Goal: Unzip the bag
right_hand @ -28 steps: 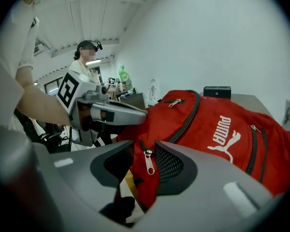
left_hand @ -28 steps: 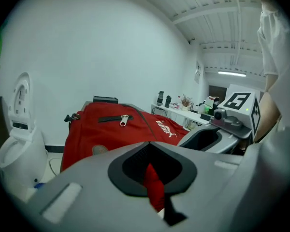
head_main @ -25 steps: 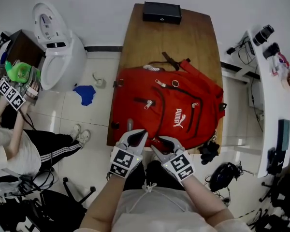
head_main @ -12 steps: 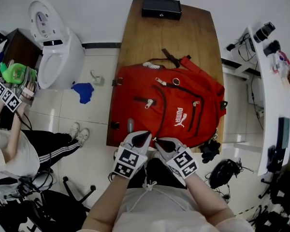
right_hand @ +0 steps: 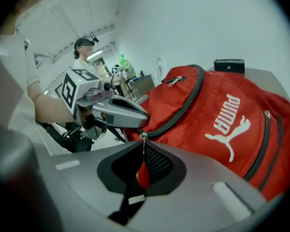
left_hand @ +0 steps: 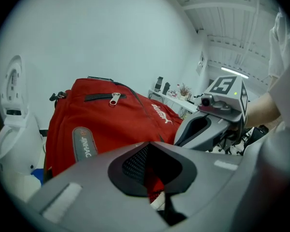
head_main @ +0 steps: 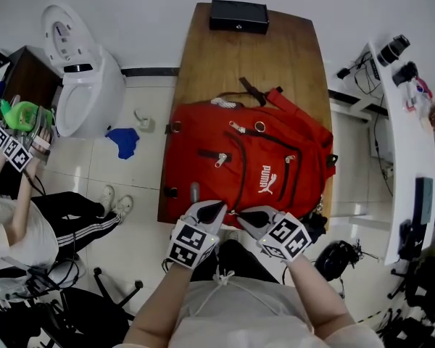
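A red backpack [head_main: 254,165] lies flat on the wooden table [head_main: 225,56], with its bottom edge towards me. My left gripper [head_main: 212,210] sits at that near edge, shut on a fold of the red fabric [left_hand: 155,186]. Close beside it on the right, my right gripper [head_main: 250,214] is shut with the small metal zipper pull [right_hand: 143,138] of the dark main zipper [right_hand: 183,108] pinched at its jaw tips. The zipper track runs closed up and over the bag. In the right gripper view the left gripper [right_hand: 121,115] is just beyond the pull. The other pocket zippers [head_main: 221,158] also look closed.
A black box [head_main: 238,15] sits at the table's far end. A white appliance [head_main: 87,85] and a blue cloth [head_main: 127,140] are on the floor at left, where another person [head_main: 14,216] sits. A white bench [head_main: 409,158] with gear stands at right, with black items [head_main: 337,259] below it.
My right gripper's jaws have gone from wide open to shut on the zipper pull, and it has shifted slightly right. The left gripper has stayed on the bag's edge.
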`<action>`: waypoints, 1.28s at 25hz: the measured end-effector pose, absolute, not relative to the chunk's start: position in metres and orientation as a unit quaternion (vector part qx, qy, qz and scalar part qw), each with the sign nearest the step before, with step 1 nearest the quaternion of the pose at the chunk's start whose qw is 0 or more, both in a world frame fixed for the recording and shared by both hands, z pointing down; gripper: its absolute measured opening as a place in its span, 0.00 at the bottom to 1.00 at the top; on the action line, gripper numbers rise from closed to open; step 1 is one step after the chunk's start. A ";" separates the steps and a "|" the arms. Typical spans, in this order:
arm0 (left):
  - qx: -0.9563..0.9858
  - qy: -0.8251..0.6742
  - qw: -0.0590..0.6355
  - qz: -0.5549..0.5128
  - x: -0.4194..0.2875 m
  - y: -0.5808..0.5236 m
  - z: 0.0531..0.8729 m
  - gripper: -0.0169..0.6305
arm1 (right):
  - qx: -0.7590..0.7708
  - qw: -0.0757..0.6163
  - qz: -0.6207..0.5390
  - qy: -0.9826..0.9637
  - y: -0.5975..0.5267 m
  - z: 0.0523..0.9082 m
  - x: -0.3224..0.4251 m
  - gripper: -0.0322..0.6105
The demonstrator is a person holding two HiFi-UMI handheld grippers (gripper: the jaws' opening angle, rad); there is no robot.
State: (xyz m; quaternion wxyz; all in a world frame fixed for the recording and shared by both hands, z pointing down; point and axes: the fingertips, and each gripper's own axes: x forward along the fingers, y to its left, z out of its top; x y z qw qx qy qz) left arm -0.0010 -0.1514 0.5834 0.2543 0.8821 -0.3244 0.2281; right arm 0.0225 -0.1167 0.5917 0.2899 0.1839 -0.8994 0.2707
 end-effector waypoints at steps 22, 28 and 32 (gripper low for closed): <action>0.882 -0.249 0.298 0.268 0.003 -0.144 0.596 0.03 | 0.213 0.421 0.074 -0.878 -0.178 0.588 0.055 0.07; 0.884 -0.215 0.298 0.288 0.003 -0.136 0.598 0.03 | 0.265 0.410 0.033 -0.872 -0.216 0.565 0.064 0.07; 0.883 -0.225 0.290 0.294 0.000 -0.133 0.602 0.04 | 0.285 0.397 0.031 -0.872 -0.241 0.553 0.064 0.07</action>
